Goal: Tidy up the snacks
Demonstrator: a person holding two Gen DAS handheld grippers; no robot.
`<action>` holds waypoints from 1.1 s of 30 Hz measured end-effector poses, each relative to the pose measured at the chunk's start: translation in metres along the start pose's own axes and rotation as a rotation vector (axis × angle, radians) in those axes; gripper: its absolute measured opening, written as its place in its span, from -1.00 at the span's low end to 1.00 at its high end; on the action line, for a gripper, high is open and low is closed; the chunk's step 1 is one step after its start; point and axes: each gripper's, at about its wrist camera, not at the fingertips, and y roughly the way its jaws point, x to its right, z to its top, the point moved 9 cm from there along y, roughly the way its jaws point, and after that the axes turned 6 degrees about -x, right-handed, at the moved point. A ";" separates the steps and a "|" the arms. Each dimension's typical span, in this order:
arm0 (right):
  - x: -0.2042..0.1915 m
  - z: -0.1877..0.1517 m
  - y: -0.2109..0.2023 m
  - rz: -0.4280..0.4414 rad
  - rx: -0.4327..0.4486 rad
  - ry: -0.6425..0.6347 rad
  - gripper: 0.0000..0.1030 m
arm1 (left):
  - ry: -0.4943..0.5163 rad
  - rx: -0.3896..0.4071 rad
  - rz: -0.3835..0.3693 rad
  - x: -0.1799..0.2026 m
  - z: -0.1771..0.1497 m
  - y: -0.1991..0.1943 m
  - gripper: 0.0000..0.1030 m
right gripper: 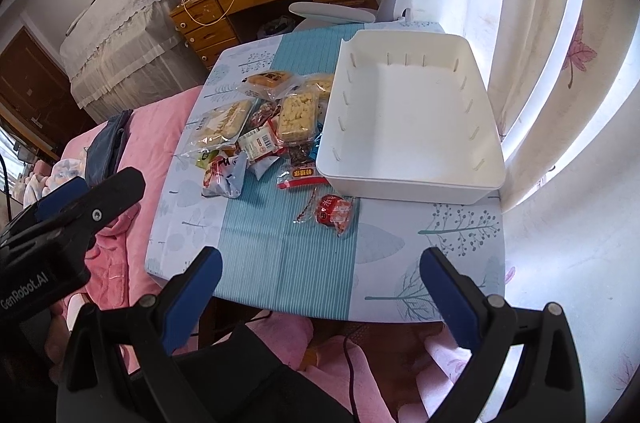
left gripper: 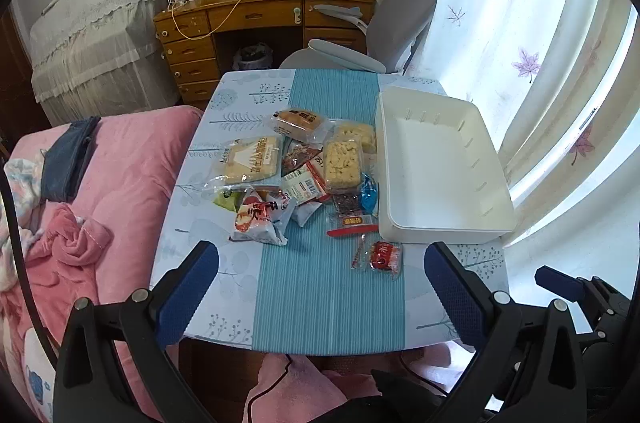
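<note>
On the table (left gripper: 328, 303), by the curtain:

Bin: a white bin (left gripper: 440, 167) stands on the right side of the table, touching the snack pile's right edge; nothing lies in it.

Snacks: a heap of packets (left gripper: 296, 167) sits mid-table, left of the bin; none is in the bin.

Cracker packs: two clear packs of pale crackers (left gripper: 340, 163) lie nearest the bin wall.

Bread: a wrapped bun (left gripper: 298, 121) is at the far end of the heap.

Large pack: a clear flat pack (left gripper: 248, 161) lies on the left of the heap.

Red sweet: a small red packet (right gripper: 334, 211) lies apart, just before the bin's near corner.

Left gripper (left gripper: 320, 287): fingers spread wide, holding nothing, above the near table edge.

Right gripper (right gripper: 320, 287): fingers spread wide, holding nothing, above the near table edge, to the right of the left one.

Surroundings: pink bedding (left gripper: 120, 183) left of the table; desk (left gripper: 256, 11) and chair (left gripper: 396, 23) beyond.
</note>
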 end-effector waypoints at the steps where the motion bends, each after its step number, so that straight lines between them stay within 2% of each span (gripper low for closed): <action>1: 0.000 0.001 0.001 0.001 0.000 0.003 0.94 | 0.006 0.001 0.008 0.000 0.002 0.000 0.99; 7: 0.001 0.011 0.005 -0.014 0.003 0.027 0.94 | 0.031 0.007 0.026 -0.006 0.013 -0.002 0.99; 17: -0.015 0.021 0.023 -0.033 -0.020 0.107 0.94 | 0.070 -0.018 -0.045 -0.031 0.027 0.008 0.99; 25: -0.044 0.025 0.043 -0.033 -0.046 0.235 0.94 | 0.103 -0.075 -0.119 -0.076 0.038 0.028 0.99; 33: -0.085 0.026 0.069 -0.013 -0.058 0.384 0.94 | 0.185 -0.120 -0.174 -0.123 0.054 0.049 0.99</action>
